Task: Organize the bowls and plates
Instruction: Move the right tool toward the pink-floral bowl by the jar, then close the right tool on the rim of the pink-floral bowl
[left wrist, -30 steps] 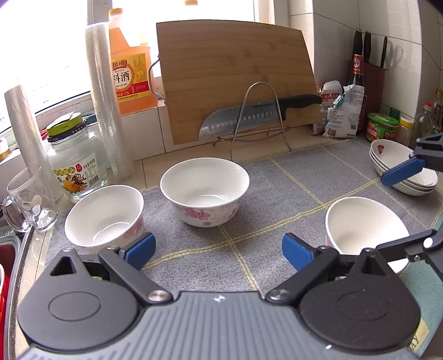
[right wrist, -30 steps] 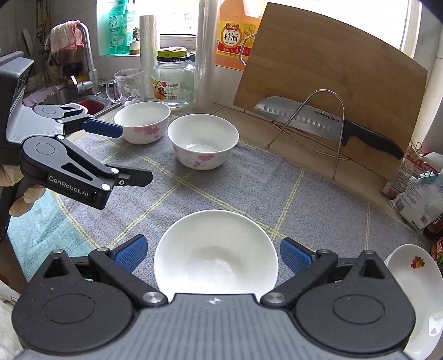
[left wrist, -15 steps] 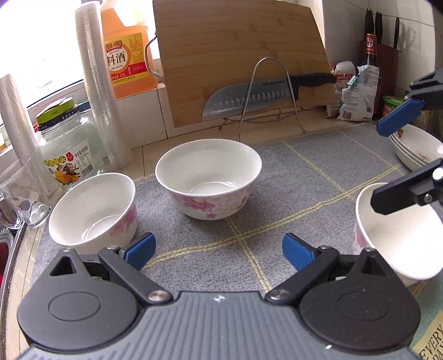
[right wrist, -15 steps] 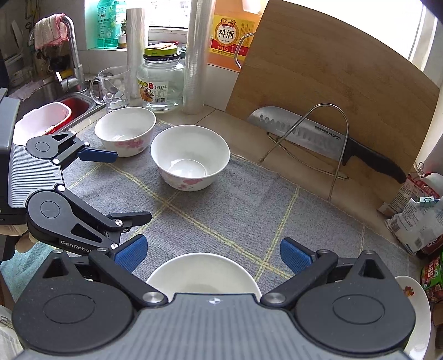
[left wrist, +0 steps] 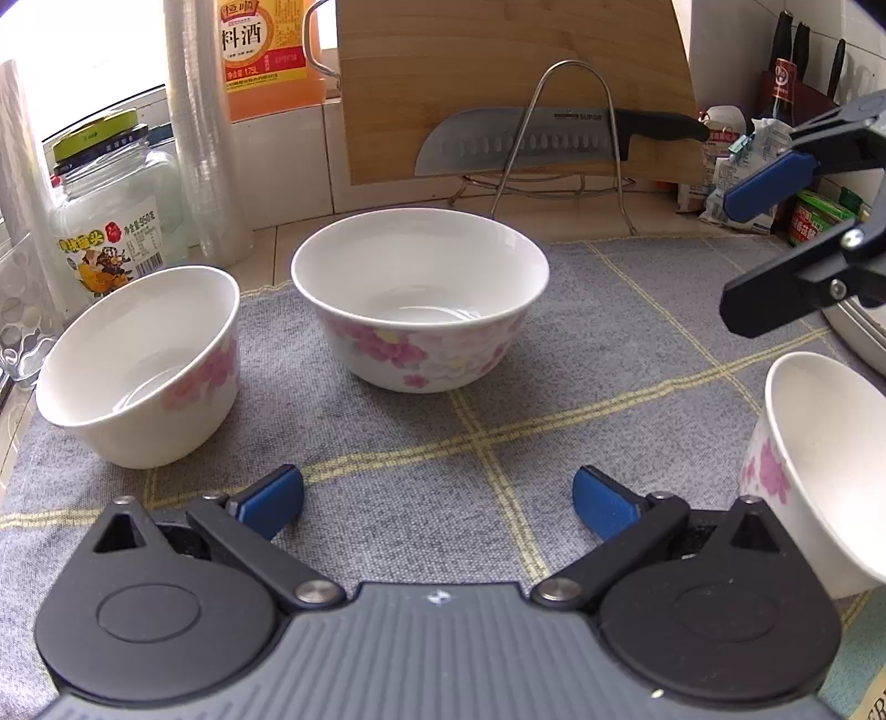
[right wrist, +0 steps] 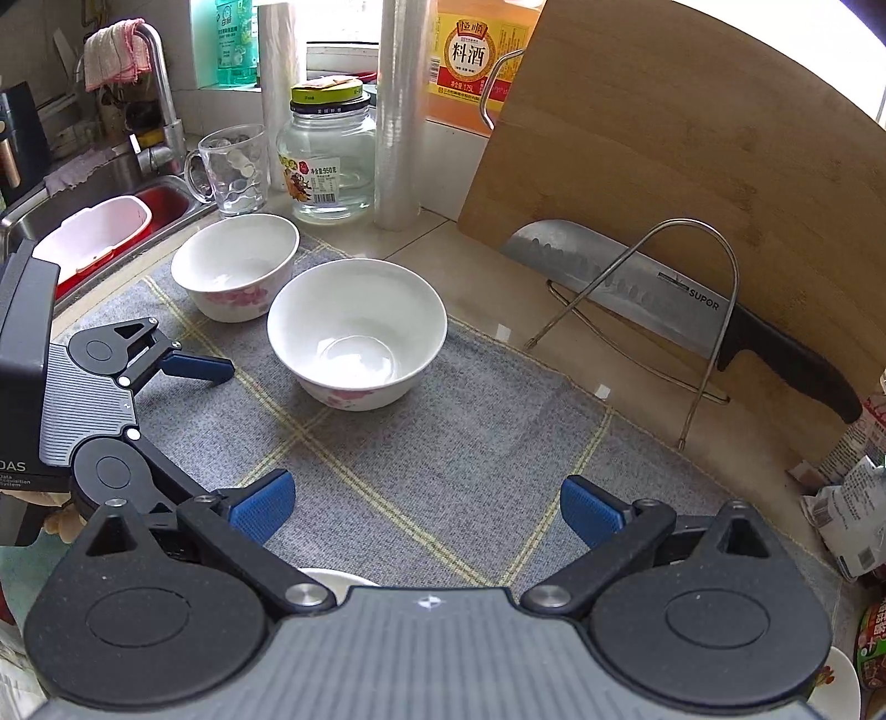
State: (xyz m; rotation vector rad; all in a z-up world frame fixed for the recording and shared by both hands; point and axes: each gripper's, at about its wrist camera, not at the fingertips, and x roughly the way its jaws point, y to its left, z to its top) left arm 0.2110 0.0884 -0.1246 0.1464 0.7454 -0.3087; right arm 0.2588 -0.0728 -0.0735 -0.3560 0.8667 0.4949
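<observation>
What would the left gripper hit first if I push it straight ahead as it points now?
Most likely the middle floral bowl, which stands on the grey mat almost dead ahead of the open left gripper; only bare mat seems to lie between, though depth is uncertain.

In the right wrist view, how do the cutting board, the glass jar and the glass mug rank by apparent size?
1. Cutting board, clearly largest.
2. Glass jar.
3. Glass mug, smallest.
Jar and mug stand at similar depth, so this order seems reliable.

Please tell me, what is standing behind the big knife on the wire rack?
A wooden cutting board stands directly behind the knife, leaning toward the wall. The wire rack is in front of the blade. What lies behind the board is covered, except the handle and part of an orange bottle.
</observation>
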